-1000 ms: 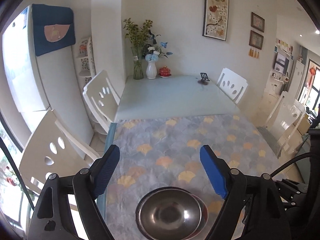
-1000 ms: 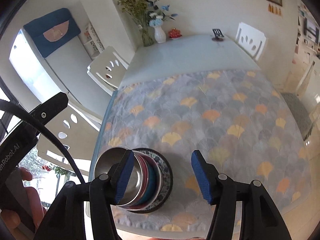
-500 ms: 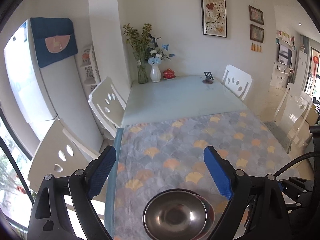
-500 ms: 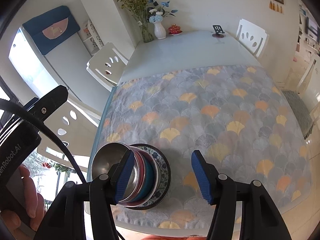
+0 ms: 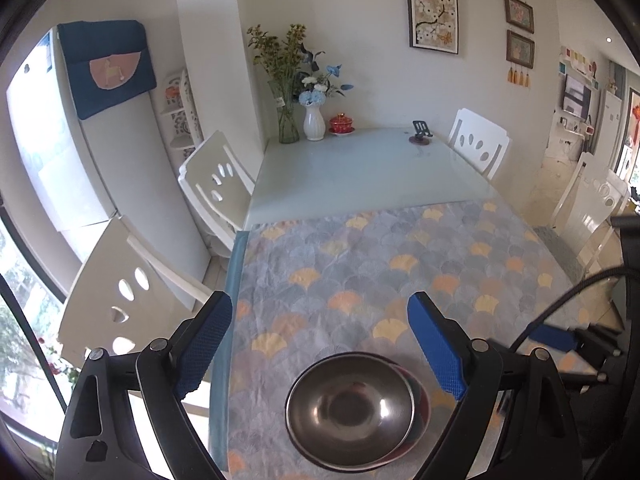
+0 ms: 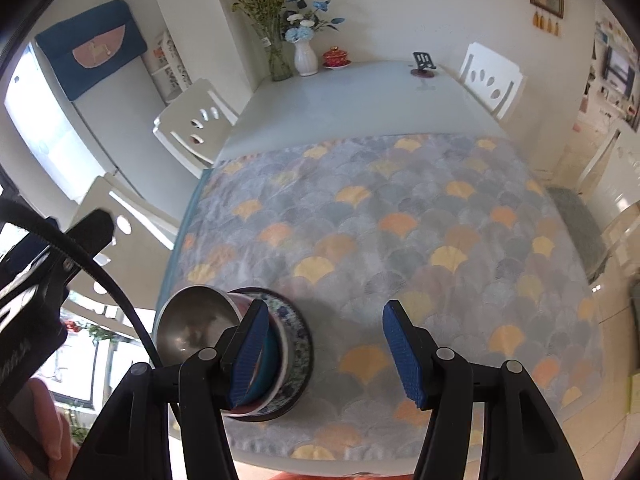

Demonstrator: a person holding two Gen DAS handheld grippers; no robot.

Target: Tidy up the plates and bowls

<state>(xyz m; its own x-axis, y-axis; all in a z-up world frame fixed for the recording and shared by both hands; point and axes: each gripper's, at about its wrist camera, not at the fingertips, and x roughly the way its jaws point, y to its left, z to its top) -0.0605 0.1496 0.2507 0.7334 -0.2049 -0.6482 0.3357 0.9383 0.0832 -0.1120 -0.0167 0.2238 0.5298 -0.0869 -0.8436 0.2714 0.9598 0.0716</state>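
Stack of dishes sits near the front-left corner of the table [image 5: 360,176], on the patterned tablecloth [image 6: 400,220] with fan-shaped motifs. Steel bowl [image 5: 349,408] is on top; under it, in the right wrist view, a red rim, a teal bowl [image 6: 262,380] and a blue-and-white patterned plate [image 6: 300,348] at the bottom, all nested. Left gripper [image 5: 318,344]: jaws spread wide, having just opened further, nothing between the blue pads. Steel bowl lies below and between the two fingers in the left wrist view, nearer the camera than the fingertips, apart from both pads. Right gripper [image 6: 324,350]: jaws partly apart and empty, only tablecloth showing between them. From the right wrist view the stack lies off to the left of the gap; the left finger overlaps the stack's right edge in the frame, and whether it touches cannot be told. The left gripper's body and cable appear at the left margin of that view, with part of a hand [image 6: 44,428] below. Far end of table: white vase [image 5: 314,122] with flowers, glass vase, red lidded cup [image 5: 341,123], small dark stand [image 5: 421,132]. White chairs along both sides.
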